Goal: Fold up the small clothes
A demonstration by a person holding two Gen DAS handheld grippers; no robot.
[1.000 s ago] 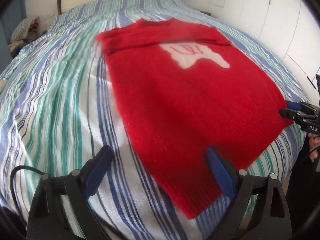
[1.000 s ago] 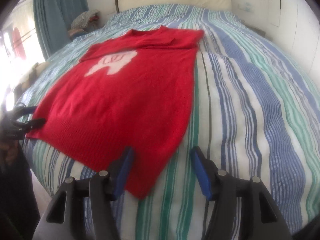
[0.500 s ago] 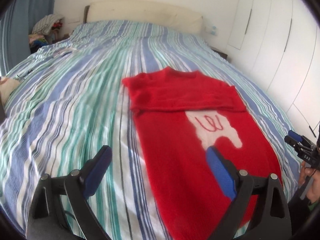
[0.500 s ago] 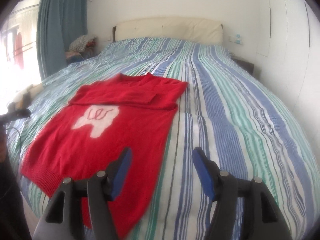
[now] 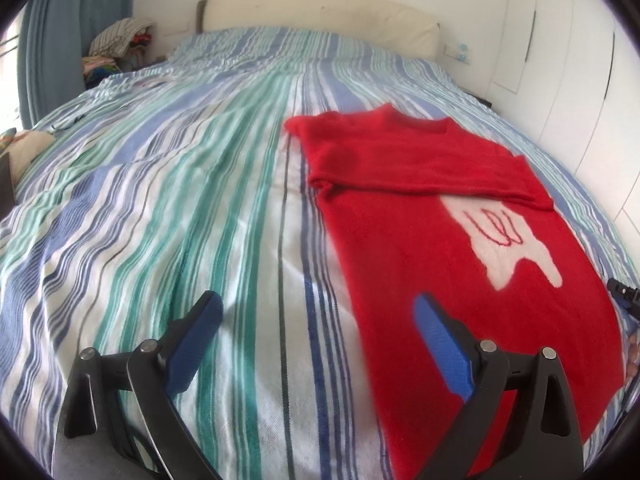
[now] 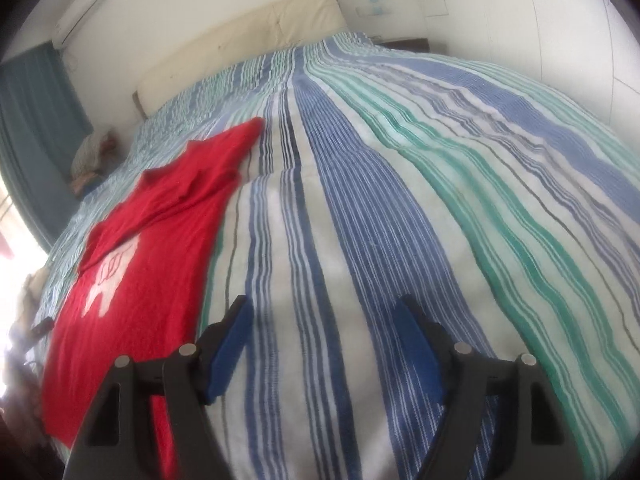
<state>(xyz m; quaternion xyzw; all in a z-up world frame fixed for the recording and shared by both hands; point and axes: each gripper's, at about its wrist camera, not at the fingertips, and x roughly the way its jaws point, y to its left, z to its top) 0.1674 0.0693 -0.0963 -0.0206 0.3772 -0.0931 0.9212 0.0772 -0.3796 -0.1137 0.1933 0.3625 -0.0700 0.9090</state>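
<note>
A red knitted sweater [image 5: 420, 208] with a white figure on its chest lies flat on the striped bed, its sleeves folded across the top. It also shows in the right wrist view [image 6: 152, 248], at the left. My left gripper [image 5: 316, 316] is open and empty, held above the bed at the sweater's left edge, its right finger over the red knit. My right gripper [image 6: 324, 320] is open and empty, above bare bedding to the right of the sweater. The tip of the right gripper [image 5: 624, 294] shows at the right edge of the left wrist view.
The striped blue, green and white bedspread [image 5: 160, 200] covers the whole bed. A cream headboard [image 5: 320, 8] stands at the far end. A pile of clothes [image 5: 116, 44] sits at the back left by a blue curtain. White wardrobe doors [image 5: 580, 60] line the right side.
Both grippers have lifted and drawn back from the sweater's lower hem. The left view swung left, the right view swung right, so the sweater now lies off to the side in each.
</note>
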